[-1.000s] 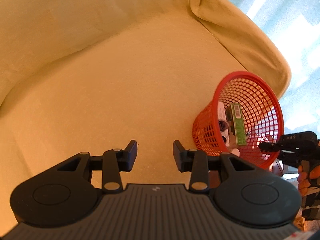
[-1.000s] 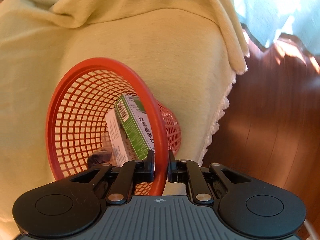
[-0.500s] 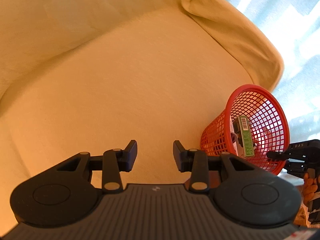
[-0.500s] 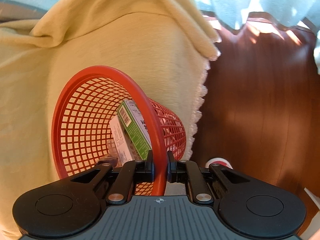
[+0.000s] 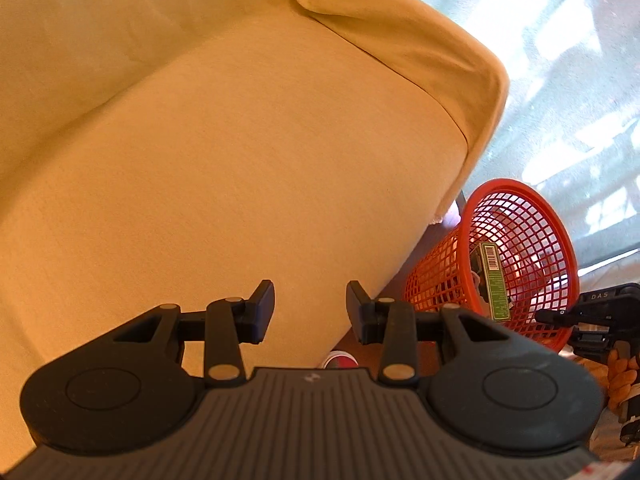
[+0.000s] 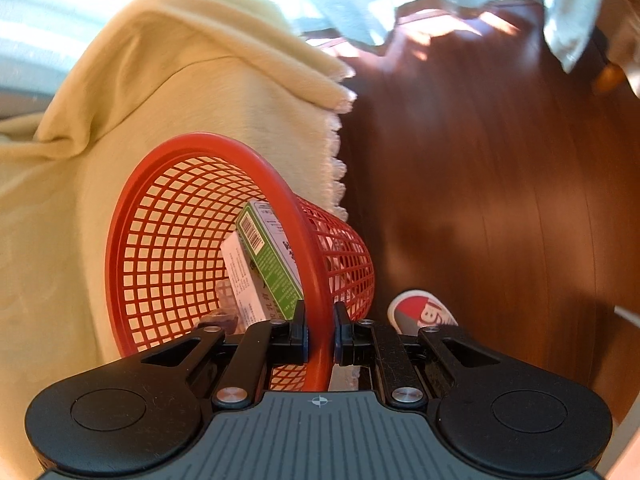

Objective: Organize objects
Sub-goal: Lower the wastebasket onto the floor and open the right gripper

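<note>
A red mesh basket (image 6: pixel 168 248) hangs tilted in the air beside the sofa, with my right gripper (image 6: pixel 320 332) shut on its rim. Inside it lean a green box (image 6: pixel 272 264) with a barcode and a white box (image 6: pixel 240 276); something dark lies at the bottom. In the left wrist view the same basket (image 5: pixel 520 256) shows at the right with the green box (image 5: pixel 494 280) inside, and the right gripper (image 5: pixel 560 314) pinches its lower rim. My left gripper (image 5: pixel 310 308) stands open over the sofa seat with nothing between its fingers.
The yellow-covered sofa (image 5: pixel 240 160) fills the left; its fringed cover edge (image 6: pixel 336 152) hangs beside the basket. Dark wooden floor (image 6: pixel 500 200) lies to the right. A red and white shoe toe (image 6: pixel 420 312) is below the basket. Pale curtains (image 5: pixel 560 60) hang behind.
The right gripper has carried the basket off the sofa seat to the right, out over the wooden floor. The left gripper stayed open above the seat.
</note>
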